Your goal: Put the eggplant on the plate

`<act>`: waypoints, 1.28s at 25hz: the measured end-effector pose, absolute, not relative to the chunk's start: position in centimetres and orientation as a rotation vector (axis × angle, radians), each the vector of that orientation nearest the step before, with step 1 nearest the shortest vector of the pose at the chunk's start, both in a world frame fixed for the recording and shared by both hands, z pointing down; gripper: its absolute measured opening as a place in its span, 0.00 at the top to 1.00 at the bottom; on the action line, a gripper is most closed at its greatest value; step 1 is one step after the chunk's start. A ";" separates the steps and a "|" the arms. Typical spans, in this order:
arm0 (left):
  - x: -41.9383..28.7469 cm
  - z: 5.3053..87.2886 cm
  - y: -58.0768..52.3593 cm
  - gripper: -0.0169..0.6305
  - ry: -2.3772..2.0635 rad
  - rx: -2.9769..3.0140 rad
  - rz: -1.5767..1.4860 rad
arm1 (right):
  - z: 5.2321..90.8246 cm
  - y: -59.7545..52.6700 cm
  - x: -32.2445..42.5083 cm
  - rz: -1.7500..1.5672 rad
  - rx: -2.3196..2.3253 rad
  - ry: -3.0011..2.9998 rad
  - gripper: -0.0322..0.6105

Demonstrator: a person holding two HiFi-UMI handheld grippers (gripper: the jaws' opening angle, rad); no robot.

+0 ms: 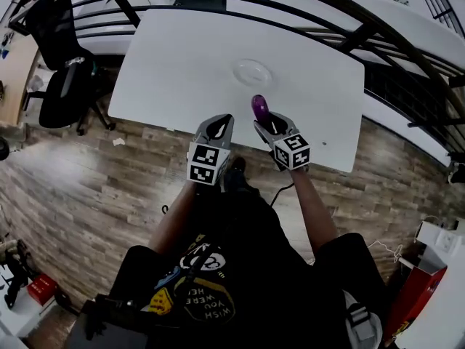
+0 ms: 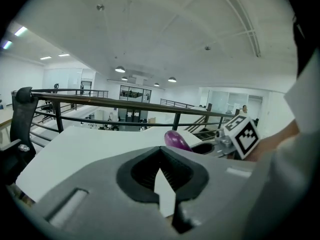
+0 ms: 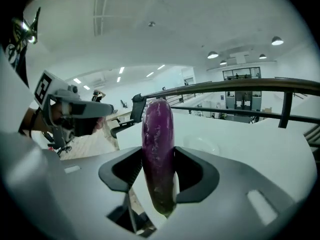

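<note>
A purple eggplant [image 1: 258,105] [image 3: 158,149] stands upright between the pads of my right gripper [image 1: 263,122] [image 3: 159,170], which is shut on it. The gripper holds it just over the front edge of the white table [image 1: 182,57]. A pale, shallow plate [image 1: 252,72] [image 3: 201,145] lies on the table a short way beyond the eggplant. My left gripper [image 1: 222,121] [image 2: 160,151] hovers beside the right one, also at the table's front edge. Its jaws are together with nothing between them. In the left gripper view the eggplant [image 2: 176,139] shows just past its tips, to the right.
A black office chair [image 1: 62,86] stands left of the table on the wooden floor [image 1: 87,187]. A dark metal railing [image 1: 312,13] curves behind the table's far side. The person's body and legs fill the lower middle of the head view.
</note>
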State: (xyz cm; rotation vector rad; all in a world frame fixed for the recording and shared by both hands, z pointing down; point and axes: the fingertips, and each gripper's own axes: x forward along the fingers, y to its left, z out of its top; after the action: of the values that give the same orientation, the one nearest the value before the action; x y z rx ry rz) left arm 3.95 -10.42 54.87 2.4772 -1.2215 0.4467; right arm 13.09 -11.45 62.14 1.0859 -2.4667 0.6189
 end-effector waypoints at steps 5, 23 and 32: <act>2.4 56.5 -11.5 0.97 -1.206 2.410 0.470 | 68.9 -20.3 13.9 0.514 0.968 -2.270 0.63; -6.6 59.4 -11.4 0.97 -1.236 2.227 0.428 | 76.5 -31.3 12.1 0.236 0.635 -1.932 0.54; -4.2 51.1 -15.3 0.97 -1.206 2.474 0.346 | 51.4 -16.2 15.6 0.443 1.521 -2.489 0.87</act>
State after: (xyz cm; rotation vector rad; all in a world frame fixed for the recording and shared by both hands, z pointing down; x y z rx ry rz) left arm -4.25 -15.28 51.12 2.4739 -1.2060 0.3458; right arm 15.56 -16.23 51.42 1.5215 -2.4888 0.4433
